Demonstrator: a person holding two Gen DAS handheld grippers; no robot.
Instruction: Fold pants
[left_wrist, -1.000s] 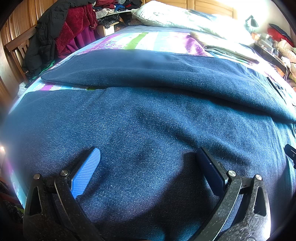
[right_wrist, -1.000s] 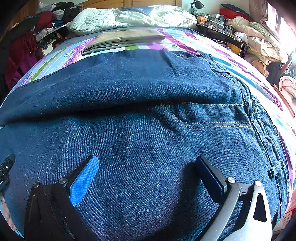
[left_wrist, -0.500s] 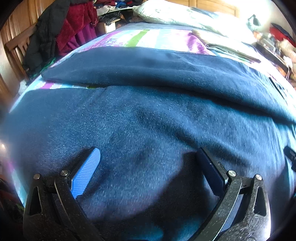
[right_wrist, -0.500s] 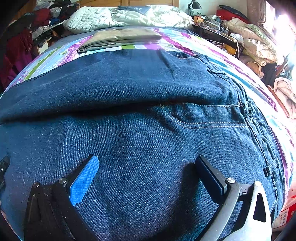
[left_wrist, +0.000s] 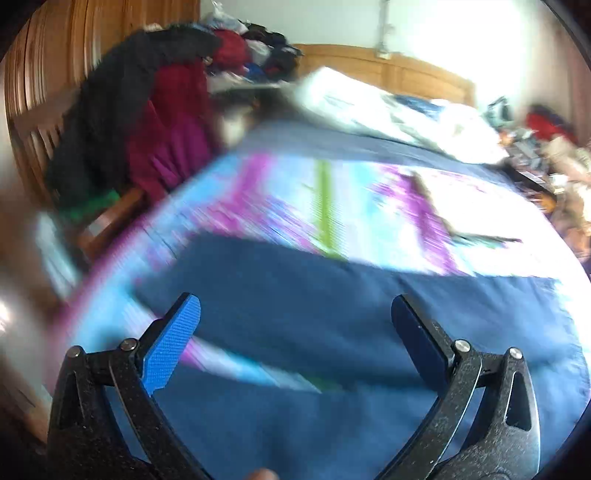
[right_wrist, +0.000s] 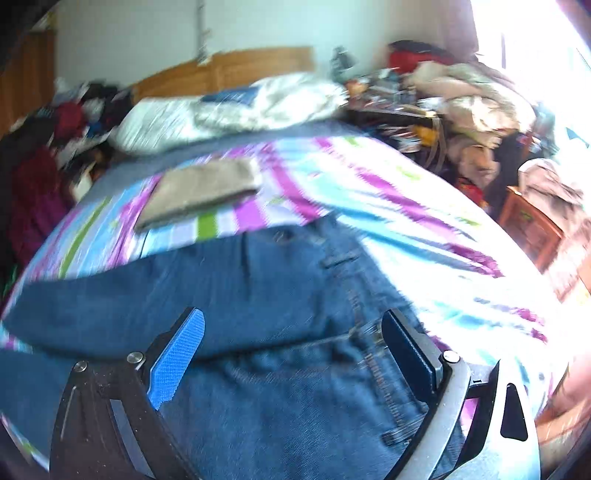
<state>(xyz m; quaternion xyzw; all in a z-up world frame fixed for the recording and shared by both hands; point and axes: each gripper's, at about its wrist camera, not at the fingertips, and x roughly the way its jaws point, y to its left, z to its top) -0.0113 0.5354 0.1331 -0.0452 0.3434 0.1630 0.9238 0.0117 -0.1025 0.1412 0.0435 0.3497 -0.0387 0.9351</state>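
I'm holding both my left gripper (left_wrist: 295, 314) and right gripper (right_wrist: 291, 328) spread wide, gripping nothing. The jeans (right_wrist: 236, 288) are lying flat on the striped bedspread (right_wrist: 388, 206), beyond the fingers. Denim being heavy and fairly stiff, I'm judging the waistband and hems the best pinch spots.

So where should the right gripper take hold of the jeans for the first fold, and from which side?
Probably at the waistband edge of the jeans, by the belt loops just ahead of the open right gripper. It is the one free edge within reach, lying flat on the striped bedspread, so come in low from the right and slide one finger under. Motion blur hides finer detail.
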